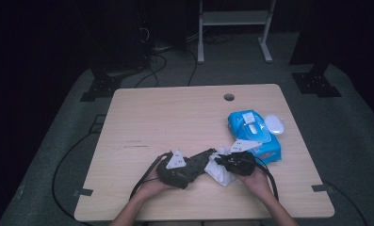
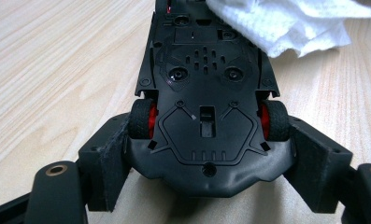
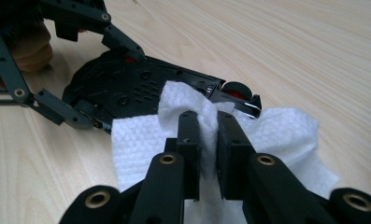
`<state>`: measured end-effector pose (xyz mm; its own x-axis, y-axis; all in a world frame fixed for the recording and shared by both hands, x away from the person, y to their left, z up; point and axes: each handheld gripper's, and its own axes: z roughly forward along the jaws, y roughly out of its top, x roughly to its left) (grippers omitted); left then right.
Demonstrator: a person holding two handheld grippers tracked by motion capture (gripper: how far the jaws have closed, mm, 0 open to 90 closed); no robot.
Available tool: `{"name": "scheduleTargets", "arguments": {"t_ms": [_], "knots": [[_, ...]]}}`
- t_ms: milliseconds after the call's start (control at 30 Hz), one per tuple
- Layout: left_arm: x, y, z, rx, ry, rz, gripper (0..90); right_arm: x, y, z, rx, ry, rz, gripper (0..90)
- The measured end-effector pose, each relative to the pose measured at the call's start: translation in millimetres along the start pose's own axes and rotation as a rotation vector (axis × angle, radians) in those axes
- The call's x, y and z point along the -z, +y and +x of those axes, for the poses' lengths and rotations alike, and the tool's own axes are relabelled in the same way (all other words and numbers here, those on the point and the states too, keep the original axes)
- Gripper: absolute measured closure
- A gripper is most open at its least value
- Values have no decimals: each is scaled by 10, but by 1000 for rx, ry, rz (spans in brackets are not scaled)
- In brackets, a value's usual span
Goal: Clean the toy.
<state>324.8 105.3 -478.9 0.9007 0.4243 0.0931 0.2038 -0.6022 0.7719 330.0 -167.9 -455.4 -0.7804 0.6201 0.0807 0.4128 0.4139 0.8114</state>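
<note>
My left tongs (image 2: 206,154) grip a black toy car (image 2: 206,93) across its width, one pad pressed on each side beside its red-hubbed wheels (image 2: 141,119). The car is turned belly up, so its flat black underside with screws and small slots faces my left gripper view. My right tongs (image 3: 206,135) are pinched nearly closed on a bunched fold of white wipe (image 3: 267,135), and the cloth spills out to either side of the pads. The wipe rests against the far end of the car's underside, covering part of it. In the high view, both tongs (image 1: 196,165) meet low on the near half of the pale wooden bench (image 1: 166,117), the left (image 1: 177,167) coming from my left hand (image 1: 151,186) and the right (image 1: 239,162) from my right hand (image 1: 257,179). The car lies between them, just above or on the bench; I cannot tell which from this dim view. Just beyond my right tongs lies a blue pack of wipes (image 1: 255,134), with its lid flipped open, it seems. A small white oval object (image 1: 274,125) sits beside the pack.
</note>
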Motion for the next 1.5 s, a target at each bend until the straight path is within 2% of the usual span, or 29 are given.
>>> {"name": "scheduleTargets", "arguments": {"t_ms": [67, 133, 167, 200, 333, 467, 533, 600, 667, 733, 900, 967, 1067, 1133, 1200, 1267, 1300, 1367, 1433, 1500], "knots": [[1, 2, -2, -2, 1, 2, 232, 14, -12, -43, -15, -3, -1, 804], [0, 2, -5, -3, 0, 0, 232, 42, -25, -85, -19, -41, 9, 803], [-4, 7, -8, -2, -3, -1, 233, 55, -44, -126, -36, -38, 6, 804], [-8, 13, -15, -3, -2, 0, 233, 67, -62, -168, -79, -20, -3, 804], [-38, 41, -66, -36, -12, 4, 233, 45, -34, -133, -61, -26, -21, 804], [-49, 55, -99, -48, -30, -1, 233, -14, 9, -112, -45, -33, -23, 804], [-48, 56, -101, -49, -35, -1, 233, -4, 21, -145, -42, -56, -18, 803], [-48, 55, -98, -43, -38, -4, 233, 22, 4, -197, -57, -81, -10, 804], [-52, 57, -102, -37, -42, -10, 233, 45, -21, -234, -82, -79, -12, 805], [-60, 69, -115, -39, -45, -11, 233, 29, -6, -186, -68, -68, -11, 805], [-75, 95, -153, -47, -49, -17, 232, -134, 112, 105, -4, 0, -7, 806], [-81, 95, -154, -50, -52, -11, 232, -218, 146, 259, 4, 58, -6, 806], [-86, 93, -167, -50, -50, -12, 232, -315, 173, 451, 49, 127, -12, 804], [-85, 92, -171, -55, -46, -12, 233, -346, 183, 548, 91, 143, -7, 804], [-82, 94, -166, -55, -47, -14, 233, -340, 186, 521, 99, 129, -3, 804], [-79, 93, -159, -56, -50, -12, 233, -302, 171, 403, 84, 81, -9, 804], [-79, 93, -158, -51, -53, -14, 232, -274, 158, 331, 71, 43, -14, 805], [-83, 95, -156, -40, -57, -22, 232, -214, 117, 181, 11, -12, -23, 806], [-89, 100, -159, -42, -55, -23, 232, -199, 97, 120, -28, -18, -32, 808], [-92, 106, -165, -45, -53, -20, 232, -223, 113, 168, -16, -19, -35, 809]]}}
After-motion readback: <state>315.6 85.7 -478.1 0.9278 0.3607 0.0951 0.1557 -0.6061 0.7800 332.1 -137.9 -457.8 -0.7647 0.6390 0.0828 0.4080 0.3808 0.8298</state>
